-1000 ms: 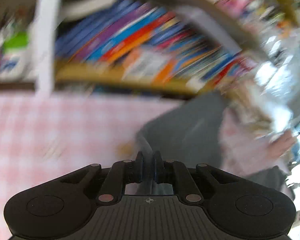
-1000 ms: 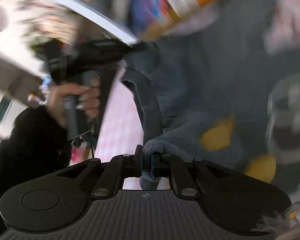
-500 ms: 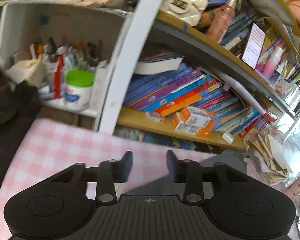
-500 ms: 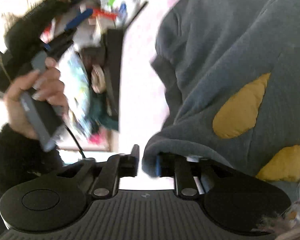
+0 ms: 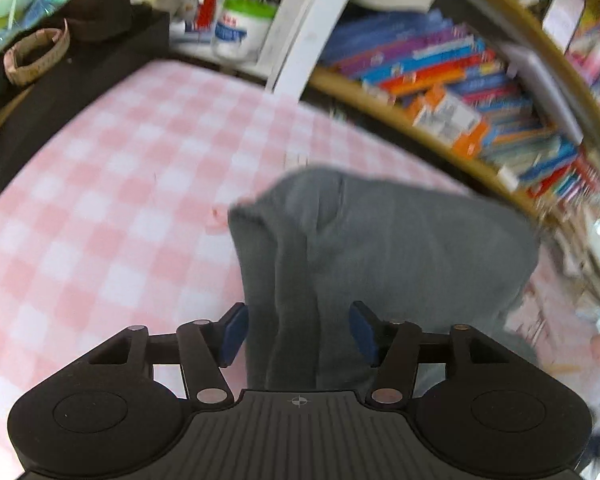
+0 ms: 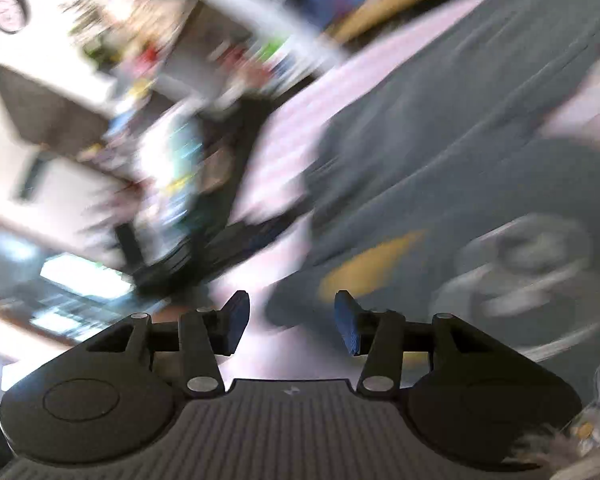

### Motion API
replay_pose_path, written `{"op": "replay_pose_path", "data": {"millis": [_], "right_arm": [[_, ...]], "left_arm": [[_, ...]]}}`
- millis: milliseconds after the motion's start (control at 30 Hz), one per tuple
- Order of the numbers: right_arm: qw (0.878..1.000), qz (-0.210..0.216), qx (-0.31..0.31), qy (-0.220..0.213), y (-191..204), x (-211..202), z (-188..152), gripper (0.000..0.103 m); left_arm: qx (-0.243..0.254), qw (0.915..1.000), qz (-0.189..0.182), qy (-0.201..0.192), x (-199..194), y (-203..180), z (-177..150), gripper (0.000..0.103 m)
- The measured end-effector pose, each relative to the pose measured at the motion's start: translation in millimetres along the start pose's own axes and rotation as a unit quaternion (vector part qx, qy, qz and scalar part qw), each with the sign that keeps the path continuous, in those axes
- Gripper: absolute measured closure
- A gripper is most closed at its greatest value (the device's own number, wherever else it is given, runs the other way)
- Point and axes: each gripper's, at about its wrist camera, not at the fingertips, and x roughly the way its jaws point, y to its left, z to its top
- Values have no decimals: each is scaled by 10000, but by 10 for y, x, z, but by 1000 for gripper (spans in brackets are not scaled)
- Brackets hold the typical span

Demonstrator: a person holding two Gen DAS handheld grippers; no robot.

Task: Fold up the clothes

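Observation:
A grey sweatshirt (image 5: 384, 248) lies on the pink-and-white checked cloth (image 5: 100, 208). In the left wrist view its folded left edge runs between the fingers of my left gripper (image 5: 298, 332), which is open just above it. In the blurred right wrist view the same garment (image 6: 460, 140) shows yellow patches and a pale printed figure. My right gripper (image 6: 288, 326) is open at the garment's near edge, holding nothing.
A bookshelf with coloured books (image 5: 460, 76) stands right behind the table. A white jar with a green lid (image 5: 244, 28) and pens sit on a lower shelf. A dark box with a woven ring (image 5: 36, 56) stands at the far left.
Both grippers let go of the sweatshirt and opened wide. The left gripper tilted down over the garment's folded edge. The right view swung and blurred.

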Motion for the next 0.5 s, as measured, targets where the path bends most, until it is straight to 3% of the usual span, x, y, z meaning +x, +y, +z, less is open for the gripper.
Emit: {"op": "replay_pose_path", "data": {"millis": [67,133,267,367,500], "right_arm": [[9937,-1015,-208,-429,-205,-209,-35,62],[9775,-1988,-369,-603,-453,-368,-105,63],[9391,-3284,-809,-611,-855,-581,-374,63],[9234,-3729,-766,-489,-1204,-798,-523,64],[9237,-3716,-756,-547,-1326,-813,-550,65]], "left_arm": [[96,9997,198,46,64,-71,-60,47],[178,9990,403,59,121,-143,-106,41],[184,9976,674,12,154,-266,-151,36],[291,9960,839,-29,170,-348,-197,33],[797,9908,1096,8,226,-457,-265,29]]}}
